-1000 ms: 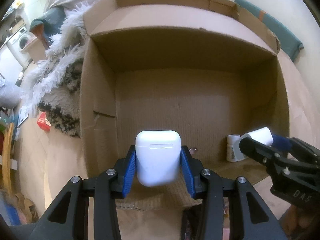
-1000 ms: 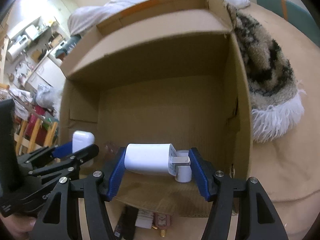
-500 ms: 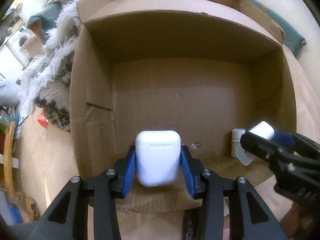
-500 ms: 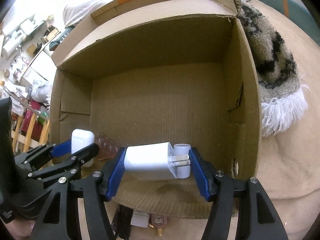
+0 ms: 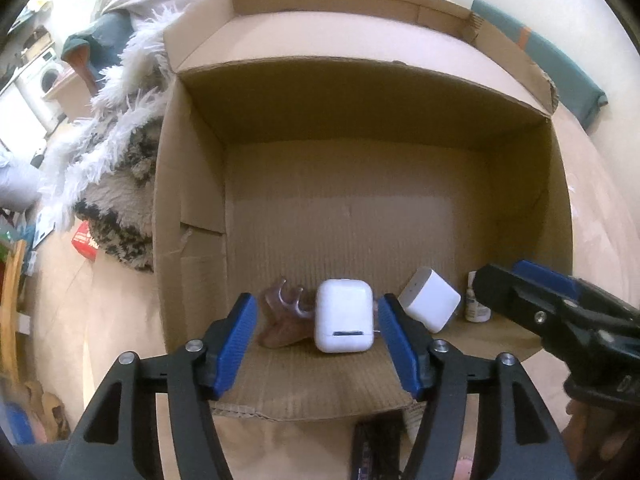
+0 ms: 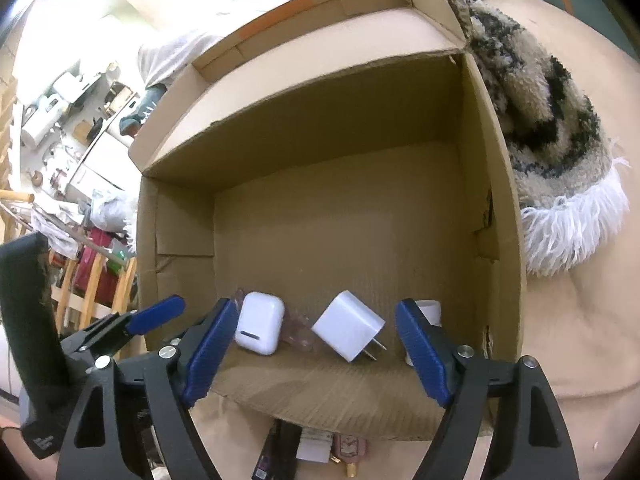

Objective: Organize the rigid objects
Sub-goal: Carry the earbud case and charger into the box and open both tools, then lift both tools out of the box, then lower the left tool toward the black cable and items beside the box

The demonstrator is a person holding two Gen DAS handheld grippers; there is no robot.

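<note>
A white earbud case [image 5: 344, 316] lies on the floor of the cardboard box [image 5: 192, 184], near its front wall. My left gripper [image 5: 314, 332] hangs over it with its jaws opening, the pads clear of the case. Beside it a white plug charger [image 6: 350, 330] lies tilted on the box floor [image 6: 340, 224], prongs toward the front. My right gripper [image 6: 316, 344] stands above it, jaws opening and touching nothing. The earbud case [image 6: 259, 323] and charger [image 5: 430, 304] show in both views.
A brown claw hair clip [image 5: 282, 316] lies left of the case. A small white bottle [image 5: 476, 308] stands in the box's right front corner. A shaggy patterned rug [image 6: 544, 120] lies beside the box. Small items [image 6: 332, 450] lie in front of the box.
Both grippers have opened. The earbud case dropped from the left one and the charger from the right one onto the box floor.
</note>
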